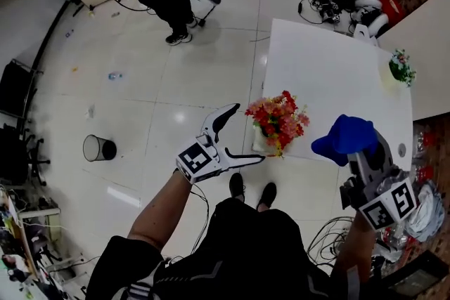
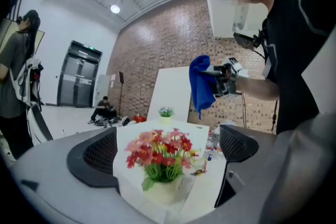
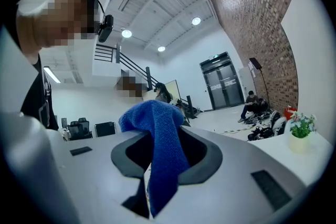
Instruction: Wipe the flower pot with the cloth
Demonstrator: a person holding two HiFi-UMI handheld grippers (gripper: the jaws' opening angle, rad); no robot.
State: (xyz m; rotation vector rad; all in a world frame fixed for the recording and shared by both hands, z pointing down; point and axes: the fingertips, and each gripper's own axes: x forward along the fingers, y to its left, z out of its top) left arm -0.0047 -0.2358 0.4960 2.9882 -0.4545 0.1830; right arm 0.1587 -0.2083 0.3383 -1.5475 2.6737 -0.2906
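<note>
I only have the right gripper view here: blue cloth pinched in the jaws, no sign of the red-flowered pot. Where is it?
Observer: The flower pot stands at the near corner of the white table, in front of the person.
Reviewer: Is the left gripper on it?
Observer: No. The left gripper is open and aimed at the pot, which shows between its jaws with the pads clear of it.
Reviewer: Is the cloth touching the pot?
Observer: No. In the head view the right gripper holds the cloth apart from it, to the right of the flowers.
</note>
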